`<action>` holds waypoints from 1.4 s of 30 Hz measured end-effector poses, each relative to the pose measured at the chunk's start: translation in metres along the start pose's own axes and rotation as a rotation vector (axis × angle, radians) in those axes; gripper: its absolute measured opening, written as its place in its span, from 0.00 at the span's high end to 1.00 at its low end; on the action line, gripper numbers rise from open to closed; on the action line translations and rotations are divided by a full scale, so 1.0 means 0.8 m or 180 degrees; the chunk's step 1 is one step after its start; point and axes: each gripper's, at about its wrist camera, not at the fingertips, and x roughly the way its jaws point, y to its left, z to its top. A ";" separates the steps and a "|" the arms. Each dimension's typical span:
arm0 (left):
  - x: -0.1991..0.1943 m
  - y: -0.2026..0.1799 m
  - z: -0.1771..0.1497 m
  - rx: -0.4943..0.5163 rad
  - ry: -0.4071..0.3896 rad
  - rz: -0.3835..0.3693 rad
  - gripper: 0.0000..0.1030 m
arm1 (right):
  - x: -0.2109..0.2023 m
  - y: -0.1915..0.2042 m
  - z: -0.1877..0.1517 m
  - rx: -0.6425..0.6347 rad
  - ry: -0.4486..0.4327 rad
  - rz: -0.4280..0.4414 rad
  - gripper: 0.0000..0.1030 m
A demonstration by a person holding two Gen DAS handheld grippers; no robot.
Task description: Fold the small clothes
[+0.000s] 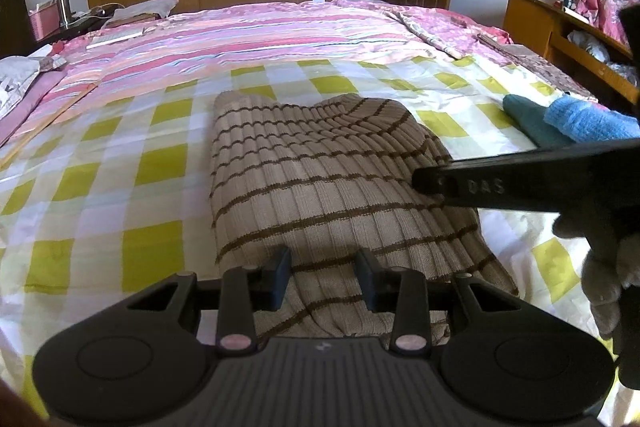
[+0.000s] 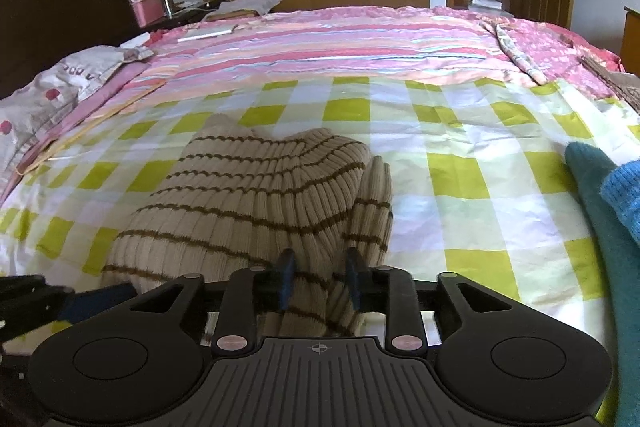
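1. The left gripper [image 1: 325, 277] sits low over the near end of a beige ribbed sweater with thin brown stripes [image 1: 320, 187]; its two dark fingers stand apart with knit fabric lying between them, so the jaws are spread and not clamped.
2. The right gripper [image 2: 320, 281] is likewise over the near end of the same sweater [image 2: 256, 195]. Its fingers are set apart, with a bunched fold of the knit between them, and no pinch on the cloth is visible.
3. In the left wrist view, the right gripper's dark body [image 1: 528, 179] reaches in from the right, its tip touching or just above the sweater's right edge; which of the two cannot be told.
4. A white-gloved hand [image 1: 600, 267] holds that tool at the right edge of the frame.
5. The sweater lies folded into a narrow lengthwise band on a yellow-green and white checked sheet [image 2: 460, 163], with one sleeve [image 2: 374, 203] lying along its right side.
6. To the right, well apart from it, lie a teal knit garment [image 2: 600, 211] and a light blue knit garment [image 2: 624, 191], the blue one overlapping the teal.
7. Beyond the checked sheet spreads a pink striped quilt [image 1: 248, 43].
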 end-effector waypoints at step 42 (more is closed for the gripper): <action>0.045 0.101 -0.002 -0.0835 -0.0109 -0.0786 0.27 | 0.041 -0.080 -0.033 0.1382 0.0264 0.1087 0.32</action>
